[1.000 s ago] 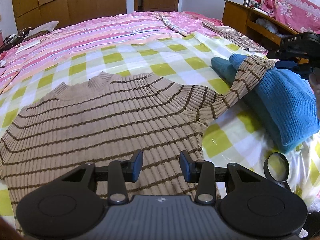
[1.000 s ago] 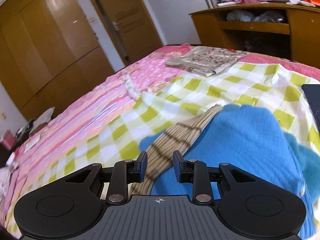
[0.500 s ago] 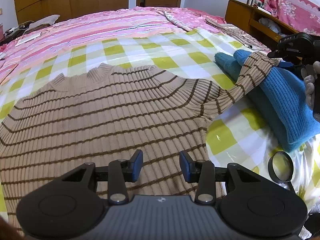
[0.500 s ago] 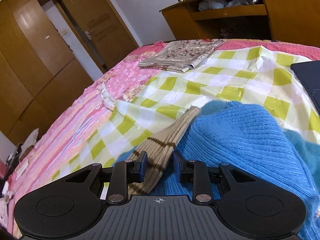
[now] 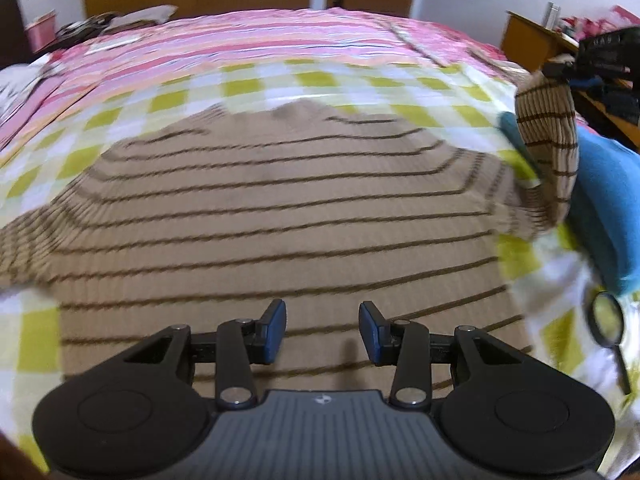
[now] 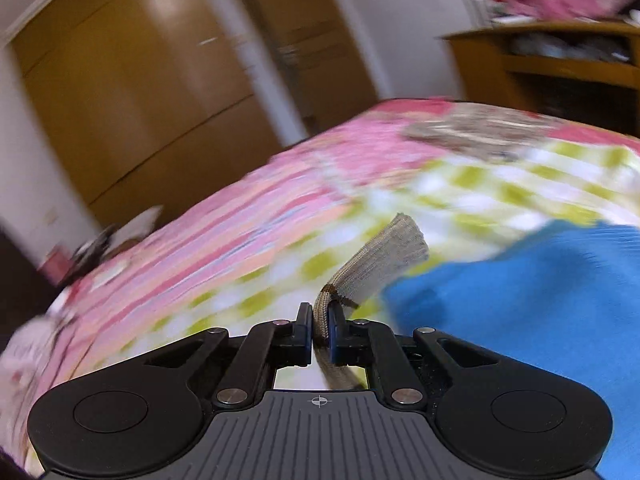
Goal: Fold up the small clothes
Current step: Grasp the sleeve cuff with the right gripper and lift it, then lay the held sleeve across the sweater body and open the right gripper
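The left gripper (image 5: 322, 330) fills the bottom of the left wrist view, its blue-padded fingers (image 5: 273, 330) spread wide with nothing between them, hovering over the lower part of the tan ribbed sweater with thin brown stripes (image 5: 280, 216). The sweater lies flat, front up, in the middle of that view, neckline toward the top.

At the right edge of the same view the sweater's sleeve (image 5: 554, 148) rises off the bed in a curve, its cuff end meeting the right gripper (image 5: 560, 70) in the upper right corner. In the right wrist view the right gripper (image 6: 320, 334) is at bottom centre, jaws clenched on the sleeve (image 6: 376, 268), whose cuff sticks forward and up past the fingertips.

The sweater rests on a yellow-green and white checked sheet (image 5: 256, 88), which lies over a pink striped bedspread (image 5: 240, 46). A blue knitted garment (image 5: 604, 200) lies just right of the lifted sleeve. A black-rimmed magnifying glass (image 5: 608, 320) sits on the checked sheet at lower right.

Brown wooden wardrobe doors (image 6: 140, 80) stand behind the bed at upper left of the right wrist view, and a wooden shelf unit (image 6: 560, 60) at upper right holds blurred items.
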`<state>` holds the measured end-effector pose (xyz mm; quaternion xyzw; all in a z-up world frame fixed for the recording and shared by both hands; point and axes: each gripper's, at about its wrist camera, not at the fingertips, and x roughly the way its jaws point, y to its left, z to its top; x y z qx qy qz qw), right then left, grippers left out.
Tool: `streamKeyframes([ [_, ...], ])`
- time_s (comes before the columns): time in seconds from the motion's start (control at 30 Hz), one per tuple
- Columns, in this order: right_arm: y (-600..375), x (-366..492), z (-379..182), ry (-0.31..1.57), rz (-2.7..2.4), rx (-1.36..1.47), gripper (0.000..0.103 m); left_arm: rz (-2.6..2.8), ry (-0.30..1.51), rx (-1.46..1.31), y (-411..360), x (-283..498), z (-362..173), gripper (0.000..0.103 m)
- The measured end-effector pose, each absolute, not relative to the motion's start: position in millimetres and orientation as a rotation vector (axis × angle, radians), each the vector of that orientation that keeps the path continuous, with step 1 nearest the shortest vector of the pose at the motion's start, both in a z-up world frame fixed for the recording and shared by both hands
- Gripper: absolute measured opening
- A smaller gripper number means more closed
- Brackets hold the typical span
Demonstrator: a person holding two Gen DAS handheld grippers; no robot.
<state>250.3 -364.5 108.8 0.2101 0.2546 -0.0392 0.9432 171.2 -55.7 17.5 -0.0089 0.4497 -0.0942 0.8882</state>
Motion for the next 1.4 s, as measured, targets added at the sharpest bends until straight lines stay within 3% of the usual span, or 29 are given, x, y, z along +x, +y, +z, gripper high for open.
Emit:
streamKeyframes([
  [0.2,-246.0,270.7,90.9,0.585,0.139,0.276,0.008,-0.073,0.927,-0.073,4.5,162.3,5.0,0.045],
  [0.53,-78.8,275.8,7.2,0.713,0.337,-0.034,0.008,0.036,0.908,-0.180,81.8,154.3,-12.9,0.045],
  [0.73,-43.5,255.6,-6.7,0.670,0.397,-0.174,0.008,0.009,0.892,-0.213,89.5,151.9,-10.2,0.045],
  [1.4,-3.4,244.1,-12.8,0.653,0.560,-0.164,0.008,0.124,0.825,-0.325,133.4,149.0,-5.1,0.046],
])
